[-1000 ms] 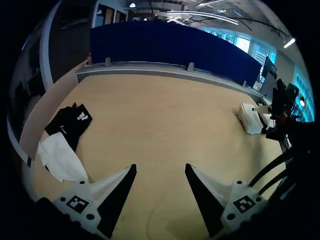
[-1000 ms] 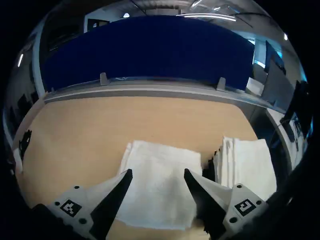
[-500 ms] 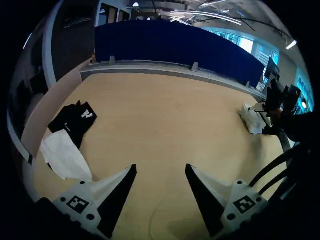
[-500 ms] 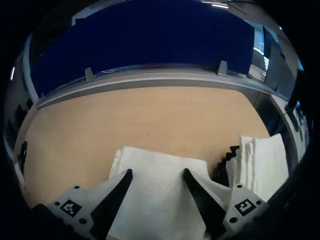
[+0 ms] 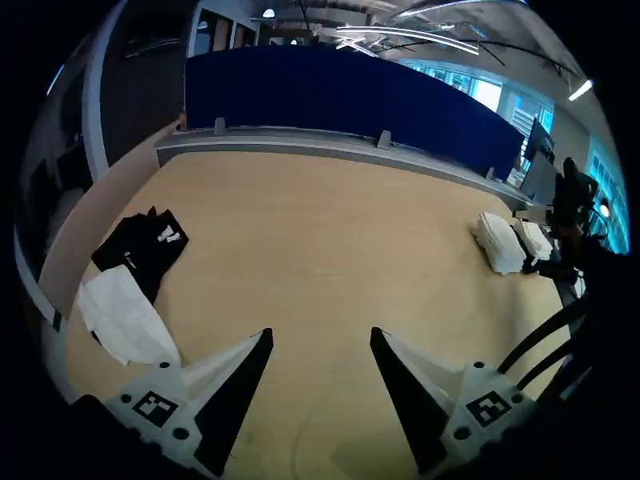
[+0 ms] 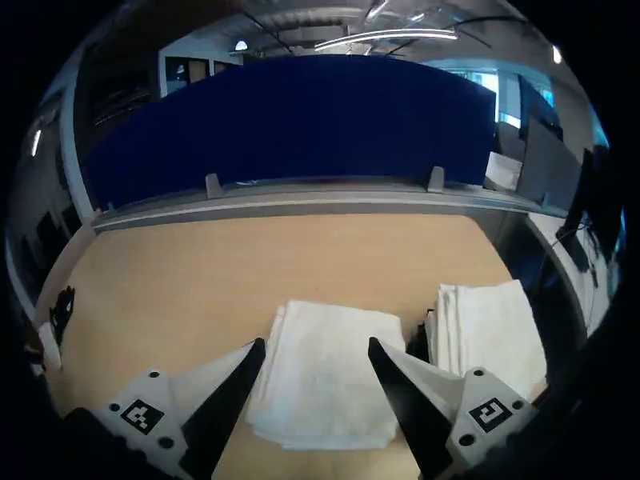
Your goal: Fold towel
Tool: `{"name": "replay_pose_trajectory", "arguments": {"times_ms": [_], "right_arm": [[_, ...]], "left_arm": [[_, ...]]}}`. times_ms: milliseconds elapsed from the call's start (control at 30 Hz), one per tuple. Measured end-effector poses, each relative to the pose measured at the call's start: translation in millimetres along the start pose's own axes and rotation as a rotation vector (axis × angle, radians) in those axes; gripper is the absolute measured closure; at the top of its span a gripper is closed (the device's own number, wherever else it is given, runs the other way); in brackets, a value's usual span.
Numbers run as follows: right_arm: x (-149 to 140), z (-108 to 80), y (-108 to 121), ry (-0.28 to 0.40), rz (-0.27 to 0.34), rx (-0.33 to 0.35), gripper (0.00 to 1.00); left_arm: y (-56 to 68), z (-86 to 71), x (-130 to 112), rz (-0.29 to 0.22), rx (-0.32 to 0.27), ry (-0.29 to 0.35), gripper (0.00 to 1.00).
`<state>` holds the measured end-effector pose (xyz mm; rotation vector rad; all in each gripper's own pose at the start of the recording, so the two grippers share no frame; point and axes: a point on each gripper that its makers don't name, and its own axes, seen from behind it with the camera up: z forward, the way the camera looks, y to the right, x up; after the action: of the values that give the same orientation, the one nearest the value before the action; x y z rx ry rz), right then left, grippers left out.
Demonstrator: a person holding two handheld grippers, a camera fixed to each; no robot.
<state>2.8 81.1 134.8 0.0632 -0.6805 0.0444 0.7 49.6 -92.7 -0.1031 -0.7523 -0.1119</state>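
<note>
An open office with strip lights on the ceiling lies behind a long dark-blue partition [image 6: 288,120], which runs along the far edge of a broad, pale wooden table [image 6: 184,272]. At the table's right end, in the right gripper view, a stack of folded towels [image 6: 488,328] sits close beside a single folded white towel [image 6: 328,376] that lies flat and squared off. Something dark shows in the narrow gap between them, and I cannot make out what it is. Well apart from these, at the table's left end in the left gripper view, a crumpled black garment [image 5: 140,244] touches a loose white cloth [image 5: 124,316] that is rumpled and unfolded.

The right gripper [image 6: 314,344] hovers over the folded towel with its jaws apart and nothing held. The towel lies between and ahead of the fingers; whether the tips touch it cannot be told. The left gripper [image 5: 320,340] hangs above bare table near the middle, its jaws likewise apart and empty.

Judging from this, one fold looks complete and the towel is parked next to the stack, so the step in hand is the release that ends a fold. The next move probably calls for both grippers to travel to the loose white cloth, pinch two corners and spread it on open table. The black garment touching it could get dragged along
</note>
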Motion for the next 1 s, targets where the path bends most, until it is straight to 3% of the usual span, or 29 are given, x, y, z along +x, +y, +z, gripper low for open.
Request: {"name": "replay_pose_trajectory", "arguments": {"times_ms": [200,500,733,1000], "right_arm": [[9,-34.6,-12,0.062,-0.023,-0.002,0.0],[19,-92.8,-41,0.212,0.0,0.006,0.0],[30,-148.1,-65,0.385,-0.003,-0.006,0.0],[35,-195.7,-83,0.515,0.022,-0.02,0.0]], "left_arm": [[1.8,-2.8,3,0.015,-0.01,0.015,0.1],[1.7,-5.4,12,0.015,-0.026,0.051,0.1],[1.6,-9.4,28,0.011,-0.038,0.097,0.1],[6.5,-16.9,58,-0.009,-0.065,0.19,0.1]]}}
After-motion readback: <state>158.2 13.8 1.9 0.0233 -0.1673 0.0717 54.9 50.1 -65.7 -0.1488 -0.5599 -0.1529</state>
